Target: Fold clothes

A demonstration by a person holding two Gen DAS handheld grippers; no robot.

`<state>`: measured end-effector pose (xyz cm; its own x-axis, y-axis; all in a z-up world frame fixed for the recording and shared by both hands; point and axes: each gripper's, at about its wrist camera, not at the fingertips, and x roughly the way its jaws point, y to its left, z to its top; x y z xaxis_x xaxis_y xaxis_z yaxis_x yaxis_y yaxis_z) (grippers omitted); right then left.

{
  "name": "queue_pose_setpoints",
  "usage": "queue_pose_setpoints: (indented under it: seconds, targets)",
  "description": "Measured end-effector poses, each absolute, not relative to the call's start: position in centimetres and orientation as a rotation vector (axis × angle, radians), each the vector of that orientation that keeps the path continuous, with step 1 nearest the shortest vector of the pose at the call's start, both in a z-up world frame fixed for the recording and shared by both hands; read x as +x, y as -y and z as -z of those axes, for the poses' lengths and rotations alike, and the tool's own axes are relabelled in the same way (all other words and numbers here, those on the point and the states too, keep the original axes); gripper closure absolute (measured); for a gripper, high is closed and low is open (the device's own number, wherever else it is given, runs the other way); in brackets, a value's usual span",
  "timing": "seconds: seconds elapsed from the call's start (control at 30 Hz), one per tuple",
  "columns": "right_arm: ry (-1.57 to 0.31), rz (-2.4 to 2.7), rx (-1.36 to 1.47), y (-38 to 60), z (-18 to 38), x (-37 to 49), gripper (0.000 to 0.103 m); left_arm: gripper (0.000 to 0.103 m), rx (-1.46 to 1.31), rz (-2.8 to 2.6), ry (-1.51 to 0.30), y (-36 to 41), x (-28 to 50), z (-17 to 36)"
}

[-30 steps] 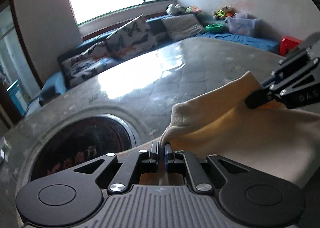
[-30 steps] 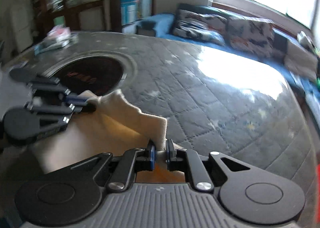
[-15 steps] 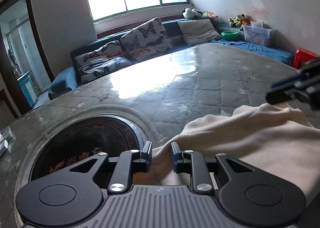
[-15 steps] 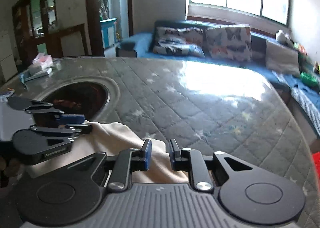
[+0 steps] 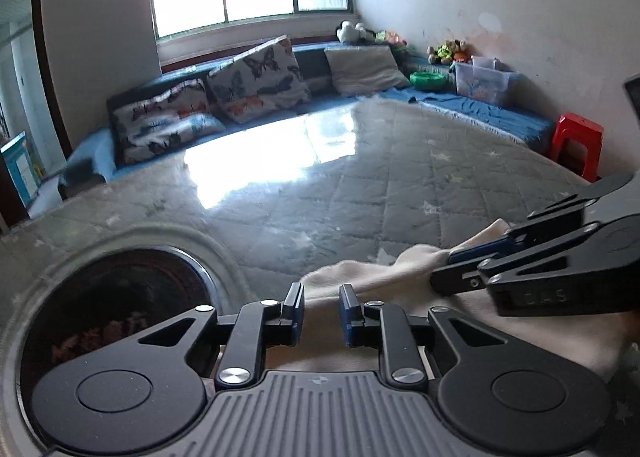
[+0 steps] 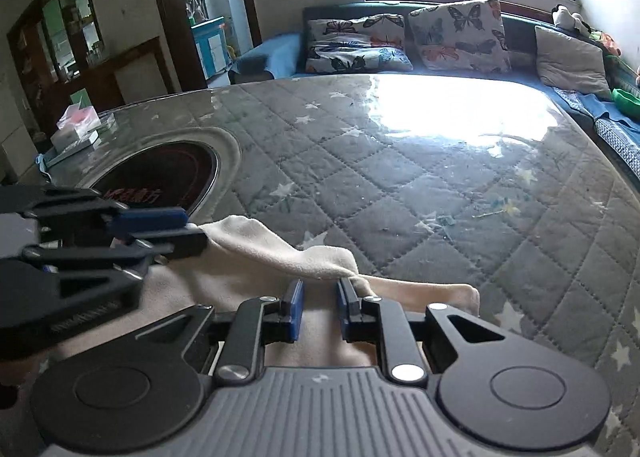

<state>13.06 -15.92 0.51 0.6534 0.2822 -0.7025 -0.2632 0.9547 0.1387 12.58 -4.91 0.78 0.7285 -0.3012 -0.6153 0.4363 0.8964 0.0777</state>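
A cream cloth (image 5: 372,277) lies folded on the quilted grey table cover (image 5: 360,185); it also shows in the right wrist view (image 6: 280,253). My left gripper (image 5: 320,307) is open, its jaws apart just above the cloth's near edge, holding nothing. My right gripper (image 6: 319,303) is open too, over the cloth's folded edge. Each gripper shows in the other's view: the right one at the right (image 5: 460,269), the left one at the left (image 6: 176,229), both beside the cloth's raised fold.
A round dark glass hotplate (image 5: 116,309) is set in the table left of the cloth, also in the right wrist view (image 6: 160,173). A sofa with butterfly cushions (image 5: 256,81) runs behind. A red stool (image 5: 576,141) stands at the right. A tissue box (image 6: 78,125) sits at the far left.
Both grippers were shut on the cloth's corners and held them up; they have opened and let go. The cloth has dropped onto the table, and both grippers have pulled back a little.
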Motion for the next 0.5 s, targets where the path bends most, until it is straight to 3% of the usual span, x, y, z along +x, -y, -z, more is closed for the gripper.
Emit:
queue_pose_setpoints:
  seconds: [0.5]
  targets:
    - [-0.795, -0.284, 0.034, 19.4, -1.3, 6.4, 0.087, 0.082, 0.213, 0.382, -0.651, 5.0, 13.0, -0.1]
